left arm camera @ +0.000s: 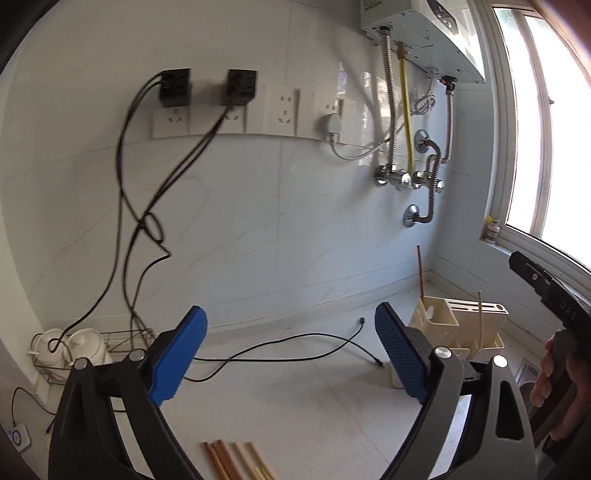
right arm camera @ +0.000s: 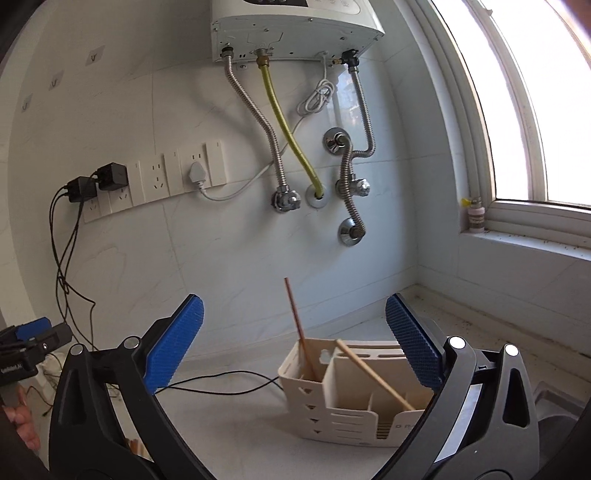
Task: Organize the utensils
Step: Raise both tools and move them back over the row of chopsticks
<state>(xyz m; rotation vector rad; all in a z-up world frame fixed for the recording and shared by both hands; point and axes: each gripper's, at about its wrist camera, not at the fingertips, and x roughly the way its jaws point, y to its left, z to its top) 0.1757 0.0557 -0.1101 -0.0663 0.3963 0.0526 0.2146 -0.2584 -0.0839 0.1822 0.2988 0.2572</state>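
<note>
A cream utensil holder stands on the white counter near the corner. It holds a reddish-brown chopstick upright in its left slot and a pale chopstick leaning across its middle. The holder also shows in the left wrist view. Several loose wooden chopsticks lie on the counter below my left gripper, which is open and empty above them. My right gripper is open and empty, just in front of and above the holder.
Black cables run across the counter from wall sockets. White teapots in a wire rack stand at far left. A water heater with hoses hangs above. A window and sill are at right.
</note>
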